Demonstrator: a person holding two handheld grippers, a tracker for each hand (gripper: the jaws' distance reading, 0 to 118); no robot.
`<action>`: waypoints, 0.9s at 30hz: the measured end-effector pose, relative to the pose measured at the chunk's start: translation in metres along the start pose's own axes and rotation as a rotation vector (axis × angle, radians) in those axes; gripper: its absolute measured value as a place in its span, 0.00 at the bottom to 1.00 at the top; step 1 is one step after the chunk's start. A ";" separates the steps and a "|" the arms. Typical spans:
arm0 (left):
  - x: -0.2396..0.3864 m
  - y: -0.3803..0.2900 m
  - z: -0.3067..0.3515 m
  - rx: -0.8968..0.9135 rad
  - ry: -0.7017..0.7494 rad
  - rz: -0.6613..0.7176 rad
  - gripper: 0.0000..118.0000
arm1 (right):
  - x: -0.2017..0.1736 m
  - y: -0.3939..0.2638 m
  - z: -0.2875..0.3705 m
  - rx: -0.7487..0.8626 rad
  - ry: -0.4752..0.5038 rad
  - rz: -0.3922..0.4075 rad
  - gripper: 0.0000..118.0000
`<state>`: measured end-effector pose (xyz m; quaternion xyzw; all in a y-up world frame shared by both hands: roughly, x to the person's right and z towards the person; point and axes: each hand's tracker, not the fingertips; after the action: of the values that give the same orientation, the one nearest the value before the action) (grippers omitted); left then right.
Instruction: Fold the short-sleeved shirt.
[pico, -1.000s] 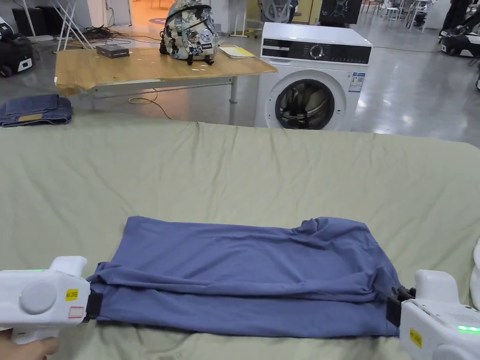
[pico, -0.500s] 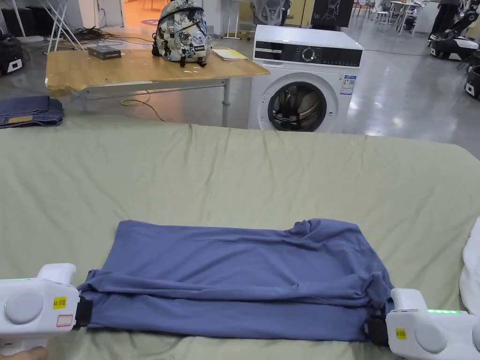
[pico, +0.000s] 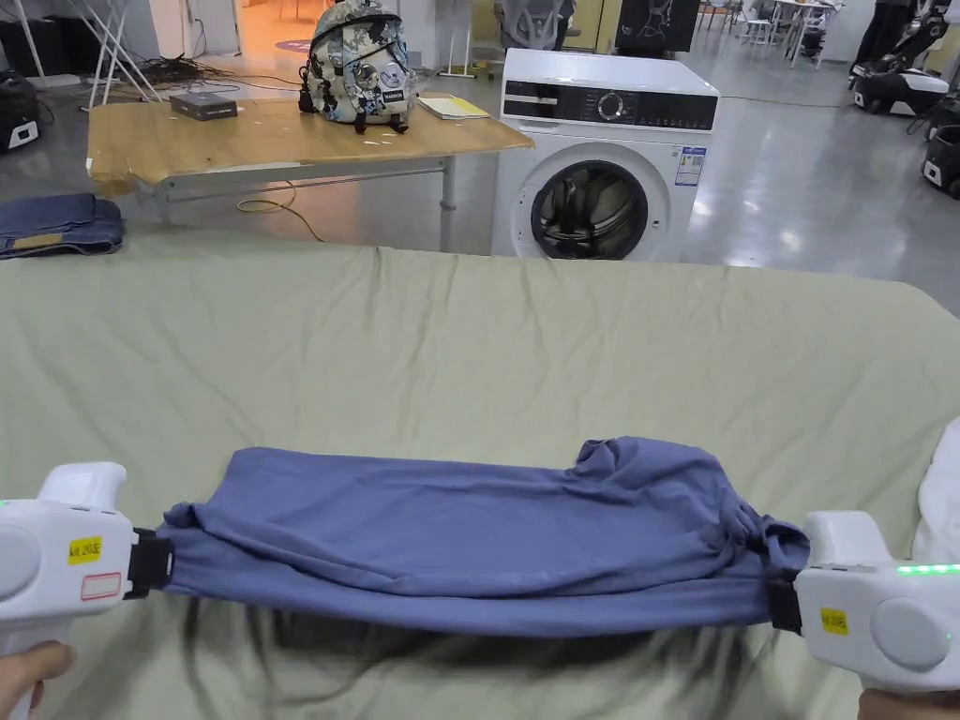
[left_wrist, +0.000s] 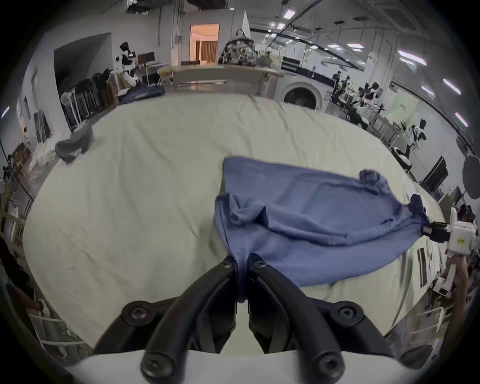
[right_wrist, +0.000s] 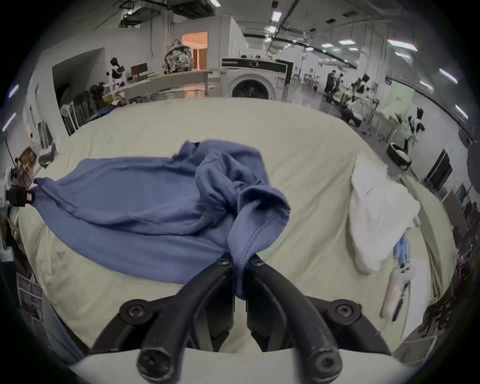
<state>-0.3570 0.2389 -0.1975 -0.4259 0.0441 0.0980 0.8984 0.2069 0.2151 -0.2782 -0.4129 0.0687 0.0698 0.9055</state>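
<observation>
We work over a wide bed covered in a pale green sheet (pico: 469, 356), with a white washing machine (pico: 605, 159) and a wooden table (pico: 281, 136) carrying a patterned backpack (pico: 358, 64) on the floor beyond its far edge, folded jeans (pico: 58, 223) at the far left and a white cloth (right_wrist: 374, 207) bunched at the right. The blue short-sleeved shirt (pico: 469, 534) lies sideways across the near part of the sheet, already doubled into a long band, its near edge raised and pulled taut while the far portion rests on the sheet. At the left end our left gripper (left_wrist: 242, 263) has its jaws pressed together on a gather of the fabric; at the right end our right gripper (right_wrist: 240, 261) pinches the hemmed edge in the same way, beside a bunched sleeve. We judge the task roughly at its middle: a lengthwise fold looks made, yet the upper layer is rumpled and the right end crumpled. What is left, as we read it, is laying this edge down flat, smoothing the sleeve, and folding the band crosswise into a compact stack.
</observation>
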 end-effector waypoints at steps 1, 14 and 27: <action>-0.004 0.002 0.006 0.010 -0.008 0.013 0.01 | 0.001 0.000 0.009 0.020 0.002 -0.005 0.04; -0.038 -0.086 0.032 -0.034 -0.017 0.084 0.01 | -0.010 -0.086 0.058 -0.069 0.059 -0.024 0.04; -0.049 -0.164 -0.011 -0.133 0.031 0.117 0.01 | -0.023 -0.157 0.019 -0.164 0.000 -0.033 0.04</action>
<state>-0.3701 0.1225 -0.0719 -0.4826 0.0759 0.1464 0.8602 0.2143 0.1262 -0.1455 -0.4868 0.0558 0.0604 0.8696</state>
